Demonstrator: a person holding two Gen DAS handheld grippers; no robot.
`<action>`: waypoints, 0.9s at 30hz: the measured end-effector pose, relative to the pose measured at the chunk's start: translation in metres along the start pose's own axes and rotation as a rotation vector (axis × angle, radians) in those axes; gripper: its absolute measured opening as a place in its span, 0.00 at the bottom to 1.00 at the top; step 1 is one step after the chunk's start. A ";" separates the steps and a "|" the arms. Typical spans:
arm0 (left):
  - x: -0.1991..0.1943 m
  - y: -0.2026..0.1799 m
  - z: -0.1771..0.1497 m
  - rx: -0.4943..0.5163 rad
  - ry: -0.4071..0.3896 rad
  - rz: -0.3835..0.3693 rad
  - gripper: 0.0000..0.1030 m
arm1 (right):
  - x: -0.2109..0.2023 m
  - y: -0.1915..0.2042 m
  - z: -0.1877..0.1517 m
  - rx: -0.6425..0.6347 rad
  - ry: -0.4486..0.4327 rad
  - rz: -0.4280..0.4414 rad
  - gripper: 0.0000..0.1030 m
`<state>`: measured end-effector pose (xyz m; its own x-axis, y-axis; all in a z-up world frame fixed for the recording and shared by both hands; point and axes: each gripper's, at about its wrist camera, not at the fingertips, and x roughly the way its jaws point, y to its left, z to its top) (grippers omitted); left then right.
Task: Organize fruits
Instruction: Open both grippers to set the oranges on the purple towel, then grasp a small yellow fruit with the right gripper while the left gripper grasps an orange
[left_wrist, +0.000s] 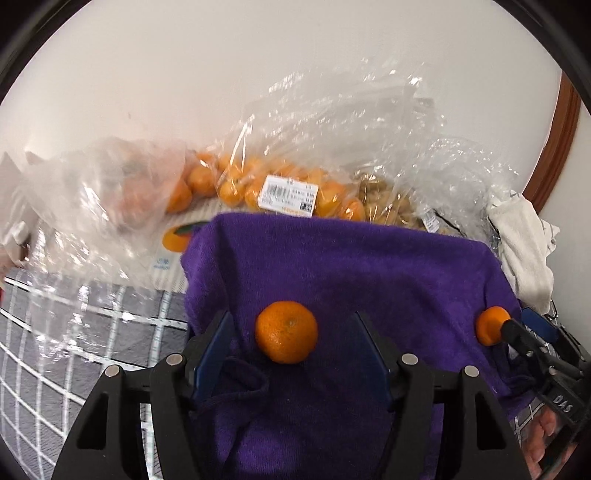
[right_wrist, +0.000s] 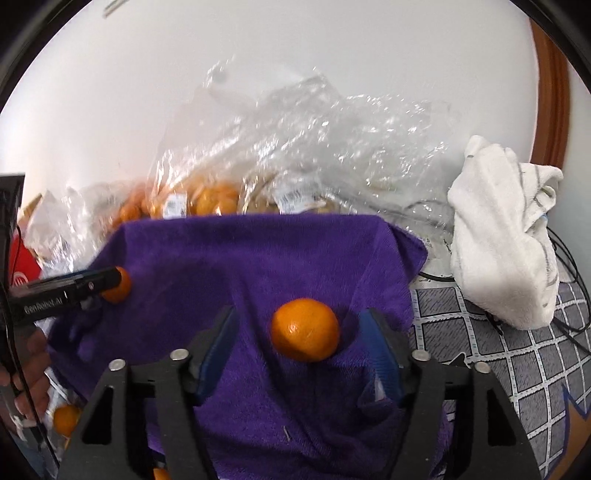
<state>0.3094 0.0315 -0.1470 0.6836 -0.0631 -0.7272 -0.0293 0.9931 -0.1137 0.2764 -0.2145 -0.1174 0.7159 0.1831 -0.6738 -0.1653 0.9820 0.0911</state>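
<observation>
Two tangerines (left_wrist: 286, 331) (right_wrist: 305, 329) lie untouched, seemingly, between each open claw (left_wrist: 291, 345) (right_wrist: 299, 349).

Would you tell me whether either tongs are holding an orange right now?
Neither: left tongs and right tongs stand open, an orange loose between each.

The right gripper's (left_wrist: 532, 343) body, sitting off to the right of the left gripper (left_wrist: 291, 343), is showing white letters "DAS". The left gripper's side is reading roughly "GenRobot.AI". Ahead, a barcode label (left_wrist: 290, 194) on the orange bag (left_wrist: 258, 181) is staying too blurred to read.
</observation>
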 end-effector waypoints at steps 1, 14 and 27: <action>-0.007 -0.002 0.002 0.009 -0.012 0.015 0.62 | -0.004 0.000 0.002 0.006 -0.005 0.011 0.71; -0.092 0.005 -0.030 0.008 -0.094 -0.016 0.62 | -0.094 0.021 -0.018 -0.061 -0.093 -0.049 0.84; -0.147 0.025 -0.085 0.011 -0.126 -0.041 0.62 | -0.133 0.036 -0.076 -0.028 -0.053 0.000 0.81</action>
<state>0.1458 0.0575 -0.1008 0.7702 -0.0913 -0.6312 0.0083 0.9910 -0.1333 0.1234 -0.2073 -0.0802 0.7509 0.1862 -0.6337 -0.1837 0.9805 0.0704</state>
